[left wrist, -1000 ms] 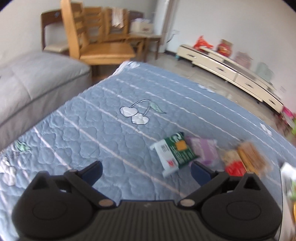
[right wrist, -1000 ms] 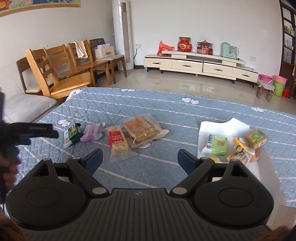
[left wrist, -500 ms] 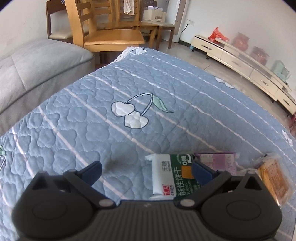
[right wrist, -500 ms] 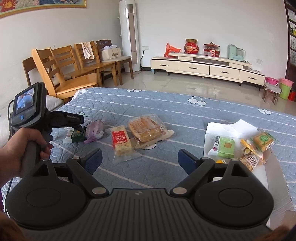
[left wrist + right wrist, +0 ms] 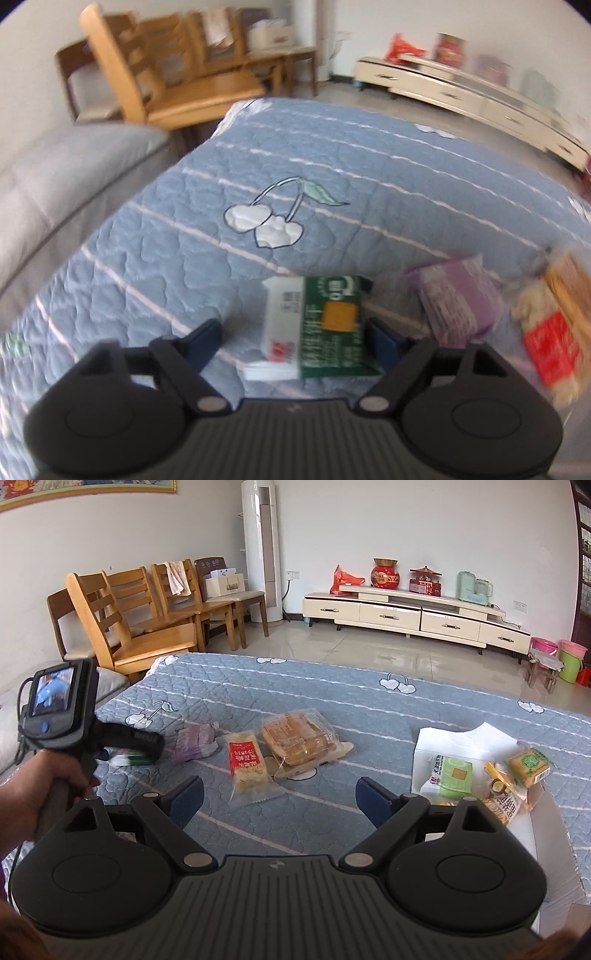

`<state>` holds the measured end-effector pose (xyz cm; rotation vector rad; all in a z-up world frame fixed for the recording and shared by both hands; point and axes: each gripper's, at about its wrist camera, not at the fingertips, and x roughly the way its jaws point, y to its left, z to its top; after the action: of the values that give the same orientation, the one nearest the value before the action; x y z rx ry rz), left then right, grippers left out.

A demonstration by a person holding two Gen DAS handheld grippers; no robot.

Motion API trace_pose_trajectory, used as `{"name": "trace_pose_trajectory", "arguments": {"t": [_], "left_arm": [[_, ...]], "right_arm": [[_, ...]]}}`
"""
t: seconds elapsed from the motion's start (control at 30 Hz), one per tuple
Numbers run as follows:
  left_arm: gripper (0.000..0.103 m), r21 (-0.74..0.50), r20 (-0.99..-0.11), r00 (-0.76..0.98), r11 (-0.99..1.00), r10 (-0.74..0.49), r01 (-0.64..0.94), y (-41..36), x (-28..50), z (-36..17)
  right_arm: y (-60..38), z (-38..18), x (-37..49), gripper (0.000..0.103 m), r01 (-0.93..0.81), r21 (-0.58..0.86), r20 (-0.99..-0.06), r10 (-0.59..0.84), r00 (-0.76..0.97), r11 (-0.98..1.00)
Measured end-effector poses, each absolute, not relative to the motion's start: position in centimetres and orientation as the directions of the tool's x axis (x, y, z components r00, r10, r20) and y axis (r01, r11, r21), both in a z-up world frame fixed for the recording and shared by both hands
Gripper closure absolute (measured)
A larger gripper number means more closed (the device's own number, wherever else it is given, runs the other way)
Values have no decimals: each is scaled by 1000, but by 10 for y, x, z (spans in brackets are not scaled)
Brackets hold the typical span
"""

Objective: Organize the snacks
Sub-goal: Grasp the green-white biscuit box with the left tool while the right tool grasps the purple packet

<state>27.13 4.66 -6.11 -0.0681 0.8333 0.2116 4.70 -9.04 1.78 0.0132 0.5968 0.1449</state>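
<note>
A green and white biscuit packet (image 5: 332, 325) lies on the blue quilt (image 5: 332, 177) between the fingers of my left gripper (image 5: 295, 341). Its jaws are closing; the right finger is at the packet's edge, the left finger (image 5: 207, 339) still stands apart from it. A purple packet (image 5: 458, 299) and a red-labelled packet (image 5: 550, 347) lie to the right. The right wrist view shows a hand holding the left gripper (image 5: 125, 746) over the green packet (image 5: 129, 757). My right gripper (image 5: 280, 801) hangs open above the quilt with nothing between its fingers.
On the quilt lie the purple packet (image 5: 195, 742), the red-labelled packet (image 5: 245, 764) and a clear bag of cakes (image 5: 299, 738). A white box (image 5: 465, 738) at the right holds several snacks. Wooden chairs (image 5: 140, 627) stand beyond the bed's far left corner.
My left gripper has come down over the green packet and its jaws have narrowed around it. In the right wrist view it has moved in from the left. The right gripper has kept still.
</note>
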Motion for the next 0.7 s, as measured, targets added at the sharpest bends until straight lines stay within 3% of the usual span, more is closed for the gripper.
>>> {"name": "trace_pose_trajectory", "arguments": {"t": [0.03,0.1,0.43,0.7], "left_arm": [[39,19,-735,663,981,144,-192,47,269,-60],[54,24,-728,673,985,134,-170,45,266,-55],[55,33,-667,723,977,179,-212,69,200,-49],[55,-6,-629,753,967,195,-255,93,182,-49]], "right_arm": [[-89,17,49,0,-134,57,-561,143,816,989],[-83,14,51,0,-145,60,-563,153,812,988],[-41,-1,86,0,-253,32,-584,224,781,967],[14,-31,166,0,-349,12,-635,277,721,937]]}}
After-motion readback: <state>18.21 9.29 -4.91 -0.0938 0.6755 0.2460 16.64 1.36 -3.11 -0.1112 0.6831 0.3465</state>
